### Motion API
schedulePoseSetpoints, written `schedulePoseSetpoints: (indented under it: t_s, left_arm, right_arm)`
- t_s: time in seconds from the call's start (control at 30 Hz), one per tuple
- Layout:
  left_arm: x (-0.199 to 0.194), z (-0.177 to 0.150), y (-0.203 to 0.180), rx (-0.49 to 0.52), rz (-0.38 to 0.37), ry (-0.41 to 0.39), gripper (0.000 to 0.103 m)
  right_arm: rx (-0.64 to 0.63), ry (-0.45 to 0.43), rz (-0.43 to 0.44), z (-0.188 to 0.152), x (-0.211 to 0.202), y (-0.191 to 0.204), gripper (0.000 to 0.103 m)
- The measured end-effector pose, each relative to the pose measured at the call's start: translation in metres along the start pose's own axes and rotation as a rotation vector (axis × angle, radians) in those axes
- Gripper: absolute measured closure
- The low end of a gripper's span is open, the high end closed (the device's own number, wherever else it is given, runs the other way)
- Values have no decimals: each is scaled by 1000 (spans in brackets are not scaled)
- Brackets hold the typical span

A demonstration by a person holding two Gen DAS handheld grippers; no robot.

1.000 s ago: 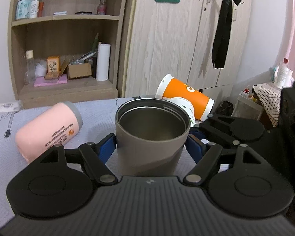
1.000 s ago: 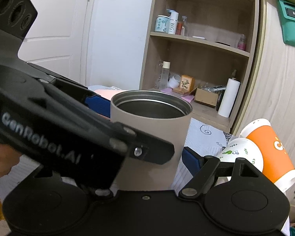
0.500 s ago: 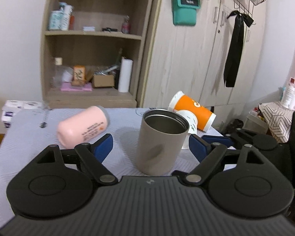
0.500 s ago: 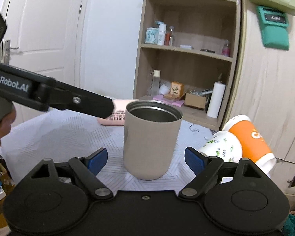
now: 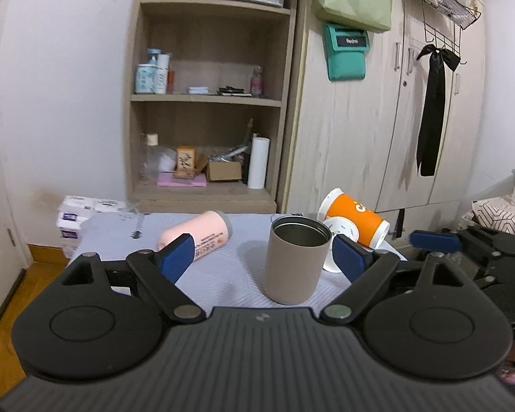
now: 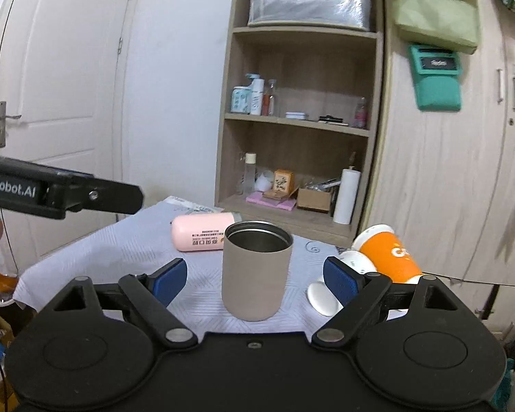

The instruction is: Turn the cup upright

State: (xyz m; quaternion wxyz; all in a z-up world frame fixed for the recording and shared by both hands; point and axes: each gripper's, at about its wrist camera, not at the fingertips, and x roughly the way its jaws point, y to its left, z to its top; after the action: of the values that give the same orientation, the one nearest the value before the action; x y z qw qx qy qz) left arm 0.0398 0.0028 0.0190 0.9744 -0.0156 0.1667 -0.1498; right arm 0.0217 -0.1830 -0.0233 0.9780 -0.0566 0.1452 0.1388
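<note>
A taupe metal cup (image 5: 295,261) stands upright on the white tablecloth (image 5: 230,274), mouth up; it also shows in the right wrist view (image 6: 255,271). My left gripper (image 5: 262,259) is open and empty, back from the cup, fingers apart on either side of it. My right gripper (image 6: 255,276) is open and empty too, a short way back from the cup. The left gripper's arm (image 6: 61,192) shows at the left of the right wrist view.
A pink bottle (image 5: 197,235) lies on its side behind the cup. An orange paper cup (image 5: 355,213) and a white floral cup (image 5: 341,237) lie tipped at the table's right edge. A shelf unit (image 5: 206,103) and wardrobe (image 5: 377,120) stand behind.
Both grippers opened, let go of the taupe cup and drew back from it. The cup stays upright on the cloth.
</note>
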Motion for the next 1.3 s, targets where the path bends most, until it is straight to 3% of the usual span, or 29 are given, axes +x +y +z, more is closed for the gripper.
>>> schedulePoseSetpoints:
  t_s: [0.27,0.53,0.8,1.3]
  left_arm:
    - [-30,0,-7,19,137,15,13]
    - [-49,1,-10,5,144,4,11]
    - [-50,-2,-10,11,170,8,1]
    - [-43,-1,-9,-7,246,73,0]
  right_arm:
    - [22,5,-100,11,-34,0,12]
    - [21,-5,-155,19,-49,3,12]
    - [52,-21,-169,17,-63,5,0]
    - [75,0,-251,20,-61,9,0]
